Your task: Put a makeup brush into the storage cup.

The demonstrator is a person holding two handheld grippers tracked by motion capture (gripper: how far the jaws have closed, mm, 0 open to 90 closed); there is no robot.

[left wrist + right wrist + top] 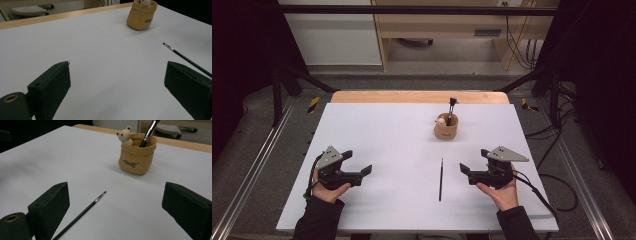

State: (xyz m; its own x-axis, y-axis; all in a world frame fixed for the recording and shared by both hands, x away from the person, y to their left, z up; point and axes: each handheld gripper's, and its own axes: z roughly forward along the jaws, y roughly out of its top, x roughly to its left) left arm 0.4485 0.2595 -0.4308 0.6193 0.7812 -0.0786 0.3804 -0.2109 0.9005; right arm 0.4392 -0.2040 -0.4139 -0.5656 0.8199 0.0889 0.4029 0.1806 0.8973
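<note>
A thin black brush [441, 179] lies flat on the white table [382, 130], tip toward the tan bear holder [446, 127].

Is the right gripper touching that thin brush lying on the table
Apart. The high view shows bare table between the right gripper and the thin brush; its jaws stand open.

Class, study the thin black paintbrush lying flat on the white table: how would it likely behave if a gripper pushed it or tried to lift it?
The paintbrush looks thin and round, so a sideways push would probably roll it. It lies flat on the table, so the fingers may struggle to get under it. Being so slim, it is likely very light.
</note>
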